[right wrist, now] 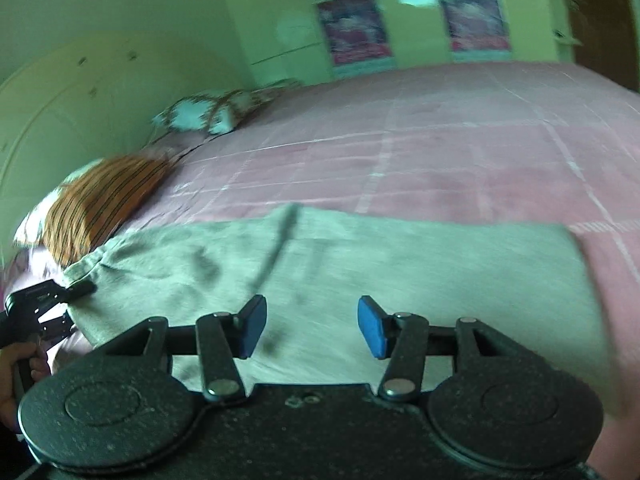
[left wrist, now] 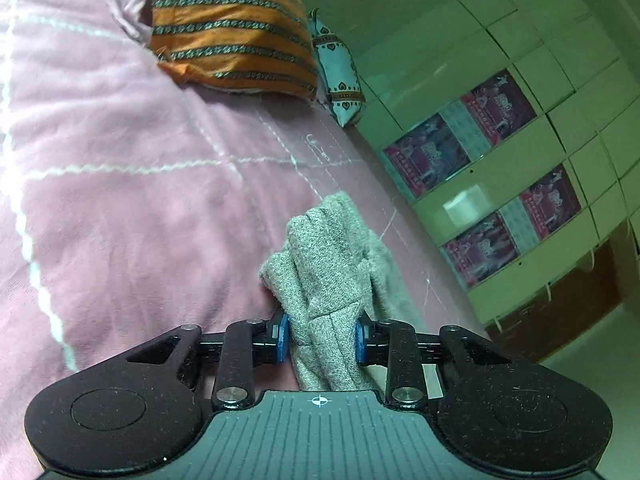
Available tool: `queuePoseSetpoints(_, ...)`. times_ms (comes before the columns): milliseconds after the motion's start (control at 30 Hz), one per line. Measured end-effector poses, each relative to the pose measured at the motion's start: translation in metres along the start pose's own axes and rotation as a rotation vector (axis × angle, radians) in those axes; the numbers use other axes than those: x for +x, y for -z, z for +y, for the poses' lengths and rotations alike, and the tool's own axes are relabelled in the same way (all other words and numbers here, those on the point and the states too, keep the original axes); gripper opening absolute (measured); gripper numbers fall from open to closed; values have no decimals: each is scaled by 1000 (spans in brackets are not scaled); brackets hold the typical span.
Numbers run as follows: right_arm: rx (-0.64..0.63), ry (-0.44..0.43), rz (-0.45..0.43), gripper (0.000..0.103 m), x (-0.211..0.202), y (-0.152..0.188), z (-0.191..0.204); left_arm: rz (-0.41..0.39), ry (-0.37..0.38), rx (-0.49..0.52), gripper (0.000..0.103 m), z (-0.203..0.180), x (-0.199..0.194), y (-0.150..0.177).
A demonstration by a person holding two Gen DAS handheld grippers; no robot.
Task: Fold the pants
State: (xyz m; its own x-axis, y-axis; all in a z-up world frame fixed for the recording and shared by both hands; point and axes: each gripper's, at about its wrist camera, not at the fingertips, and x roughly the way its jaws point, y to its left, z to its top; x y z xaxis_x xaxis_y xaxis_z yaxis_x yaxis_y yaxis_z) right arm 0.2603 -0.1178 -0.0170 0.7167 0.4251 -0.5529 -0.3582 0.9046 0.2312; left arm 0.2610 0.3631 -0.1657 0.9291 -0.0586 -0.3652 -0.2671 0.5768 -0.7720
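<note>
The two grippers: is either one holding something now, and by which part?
The left gripper is shut on a bunched end of the grey pants. The right gripper is open above the pants, holding nothing.

Left gripper [left wrist: 322, 338] is clamped down, both blue pads [left wrist: 283, 338] squeezing a bunched fold of the grey pants [left wrist: 328, 264], nose tipped a bit downward. From the right wrist view you can spot that same left gripper [right wrist: 78, 290] over at 9 o'clock, biting the cloth's corner, with the person's hand [right wrist: 16, 376] wrapped round its handle. Right gripper [right wrist: 312, 330] hangs over the fabric with its jaws parted, nothing pinched between them, angled down
</note>
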Motion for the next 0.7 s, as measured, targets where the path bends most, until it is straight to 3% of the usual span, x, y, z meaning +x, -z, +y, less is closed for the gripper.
queuePoseSetpoints(67, -93, 28, 51, 41, 23, 2, 19, 2, 3, 3, 31, 0, 0, 0)
queuePoseSetpoints(100, -161, 100, 139, 40, 43, 8, 26, 4, 4, 2, 32, -1, 0, 0)
queuePoseSetpoints(133, -193, 140, 172, 40, 55, 18, 29, 4, 4, 0, 32, 0, 0, 1)
queuePoseSetpoints(200, -212, 161, 136, 40, 56, 24, 32, 4, 8, -4, 32, 0, -1, 1)
queuePoseSetpoints(400, -217, 145, 141, 43, 54, 22, 28, -5, 13, 9, 32, -6, -2, 1)
queuePoseSetpoints(567, -230, 131, 154, 43, 53, 17, 28, -26, 37, 85, 32, -37, -11, -5)
queuePoseSetpoints(667, -157, 106, 64, 41, 27, 11, 29, -12, 19, 161, 32, -54, -16, -11)
queuePoseSetpoints(700, -155, 105, 72, 42, 23, 14, 31, -7, 19, 173, 32, -56, -17, -12)
